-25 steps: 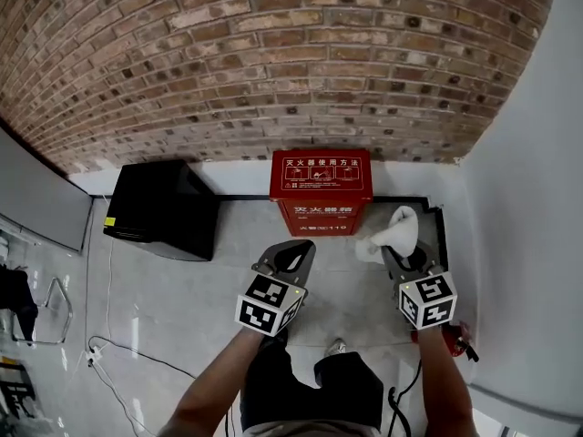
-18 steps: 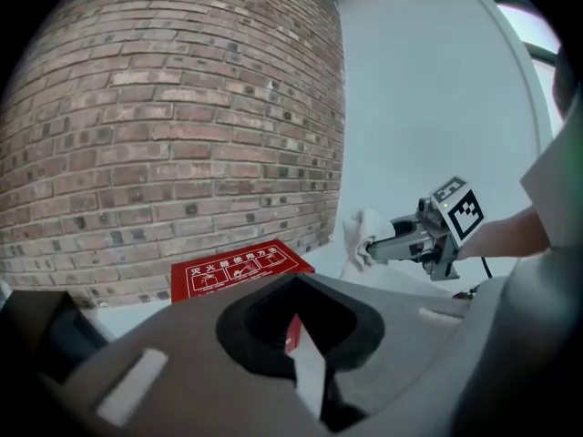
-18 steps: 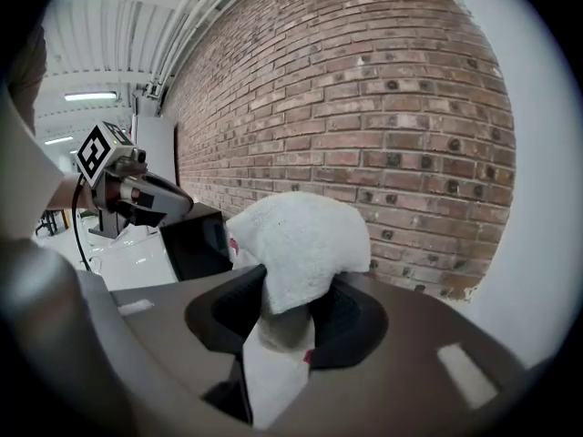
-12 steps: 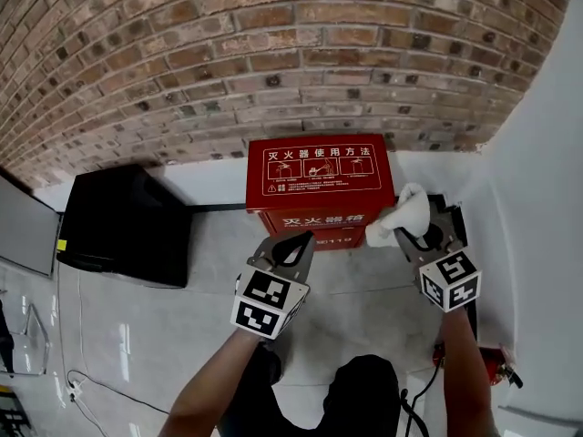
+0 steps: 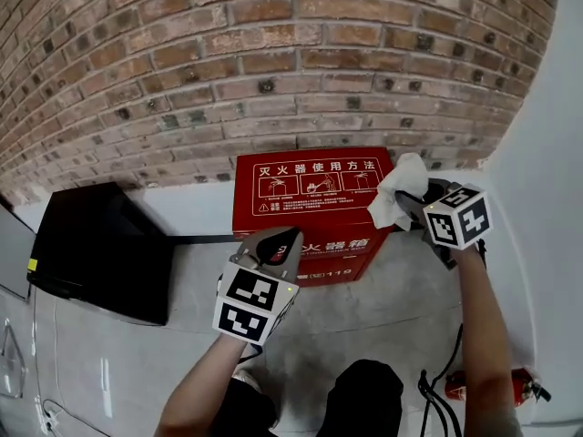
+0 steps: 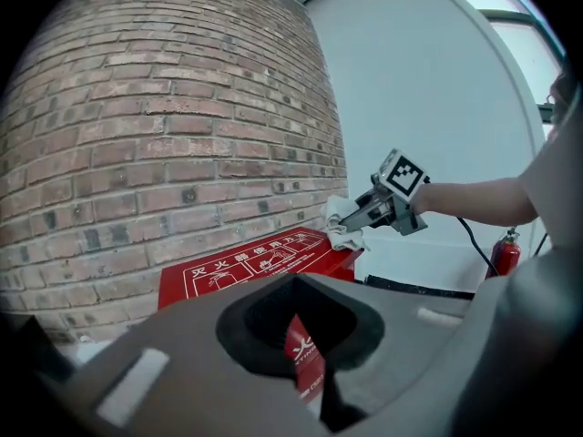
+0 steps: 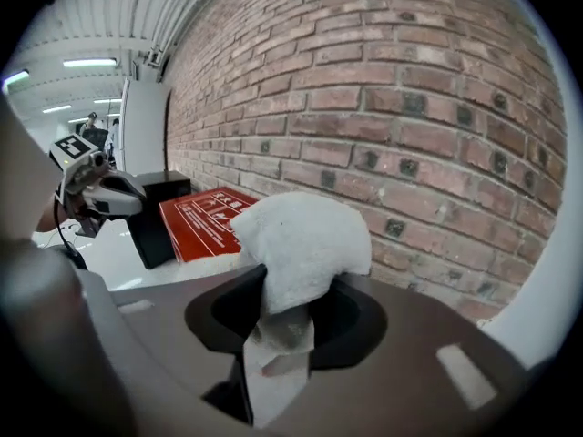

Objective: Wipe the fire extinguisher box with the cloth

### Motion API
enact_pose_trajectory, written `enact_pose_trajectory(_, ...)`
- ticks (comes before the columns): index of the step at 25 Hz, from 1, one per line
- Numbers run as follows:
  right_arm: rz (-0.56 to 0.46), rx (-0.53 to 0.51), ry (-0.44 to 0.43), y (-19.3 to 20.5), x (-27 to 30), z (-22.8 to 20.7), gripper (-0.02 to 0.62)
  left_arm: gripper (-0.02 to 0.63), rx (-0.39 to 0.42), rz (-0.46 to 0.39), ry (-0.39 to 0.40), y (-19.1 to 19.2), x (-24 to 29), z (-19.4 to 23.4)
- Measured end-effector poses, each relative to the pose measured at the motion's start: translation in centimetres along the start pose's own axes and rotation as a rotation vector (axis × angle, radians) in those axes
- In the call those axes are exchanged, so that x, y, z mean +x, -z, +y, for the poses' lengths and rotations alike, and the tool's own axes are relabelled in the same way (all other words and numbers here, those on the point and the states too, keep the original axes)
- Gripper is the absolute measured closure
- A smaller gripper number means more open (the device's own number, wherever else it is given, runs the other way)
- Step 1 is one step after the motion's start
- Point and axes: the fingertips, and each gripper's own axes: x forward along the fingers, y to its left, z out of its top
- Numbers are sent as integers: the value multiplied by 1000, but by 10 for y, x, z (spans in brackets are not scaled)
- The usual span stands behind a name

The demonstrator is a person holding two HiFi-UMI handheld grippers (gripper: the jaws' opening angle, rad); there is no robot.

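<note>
Red sheet metal forms the fire extinguisher box (image 5: 301, 189), a flat-lidded case with white printed lettering that stands against a rough brick wall (image 5: 273, 80); its long axis runs left to right along that wall. At the box's right end the right gripper (image 5: 412, 206) holds a white, soft, bunched cloth (image 5: 398, 188) pinched between its jaws at about half their spread, the wad bulging past the tips and resting at, seemingly on, the lid's right rear corner. The lid therefore lies leftward from the cloth, so a wiping stroke would likely run along that axis. Before the box's front face, the left gripper (image 5: 282, 241) hangs with jaw tips together, empty. Left of the box sits a smooth black case (image 5: 100, 244).
</note>
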Motion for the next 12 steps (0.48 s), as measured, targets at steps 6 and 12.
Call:
enact_pose_trajectory(6,188,-10,-52,-15,47,-24,437,606,24,-14,-17,-2,-2,13)
enact_pose_trajectory(12,210,-24,-82,-40,88,-35,440,606,37,3,-42,-4,-12,30)
